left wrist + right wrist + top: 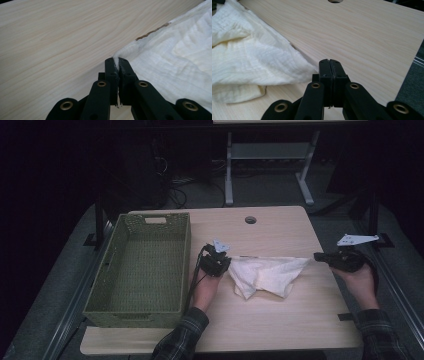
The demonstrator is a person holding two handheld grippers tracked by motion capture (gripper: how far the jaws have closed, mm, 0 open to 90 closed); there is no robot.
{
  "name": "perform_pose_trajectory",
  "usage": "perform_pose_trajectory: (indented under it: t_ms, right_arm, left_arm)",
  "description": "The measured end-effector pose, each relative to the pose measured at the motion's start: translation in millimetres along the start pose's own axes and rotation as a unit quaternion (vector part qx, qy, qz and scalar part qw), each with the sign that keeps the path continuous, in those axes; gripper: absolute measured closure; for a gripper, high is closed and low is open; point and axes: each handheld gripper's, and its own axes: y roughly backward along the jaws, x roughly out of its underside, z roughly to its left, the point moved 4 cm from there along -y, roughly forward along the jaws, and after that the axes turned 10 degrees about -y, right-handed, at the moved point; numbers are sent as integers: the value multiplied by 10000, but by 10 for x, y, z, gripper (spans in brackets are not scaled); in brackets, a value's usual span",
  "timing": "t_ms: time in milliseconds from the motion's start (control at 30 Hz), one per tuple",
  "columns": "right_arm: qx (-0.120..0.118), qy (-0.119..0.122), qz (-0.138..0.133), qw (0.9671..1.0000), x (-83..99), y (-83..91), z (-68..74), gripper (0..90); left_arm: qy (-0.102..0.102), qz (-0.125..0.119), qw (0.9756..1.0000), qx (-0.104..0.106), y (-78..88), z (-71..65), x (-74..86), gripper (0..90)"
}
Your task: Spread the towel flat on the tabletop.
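Couldn't make out the cloth [267, 276] corners inside either pair of jaws in the high view — too small, too dark. Cloth cut off by right and bottom edges in left gripper view, by left edge in right gripper view. Pinched bit at the right gripper [329, 61] hidden behind the closed jaws. Table [280, 320] hole [335, 1] clipped by top edge. Forearms cut off at bottom of high view. Basket [102, 312] near wall's outside — barely legible. Background beyond table lost in dark.

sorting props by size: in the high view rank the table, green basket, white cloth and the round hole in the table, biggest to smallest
1. table
2. green basket
3. white cloth
4. round hole
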Motion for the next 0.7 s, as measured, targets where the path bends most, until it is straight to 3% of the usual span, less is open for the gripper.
perform_pose_trajectory:
  t_ms: [267,400,500,533,600,700]
  right_arm:
    - [18,9,186,9998,-19,-247,-21,889]
    - [107,48,311,9994,-30,-370,-54,887]
    - [219,93,361,9991,-46,-436,-67,856]
    - [250,47,306,9992,-55,-447,-68,791]
    - [274,47,276,9992,-66,-436,-48,713]
    - [203,77,229,9995,-74,-373,16,686]
  left_arm:
    - [5,291,9994,-167,-221,48,1,862]
    - [115,461,9986,-211,-323,109,70,843]
    - [127,532,9981,-270,-339,118,94,744]
    - [138,524,9982,-269,-320,115,88,700]
    - [122,459,9986,-214,-265,92,57,635]
    - [-7,351,9993,-96,-158,29,1,581]
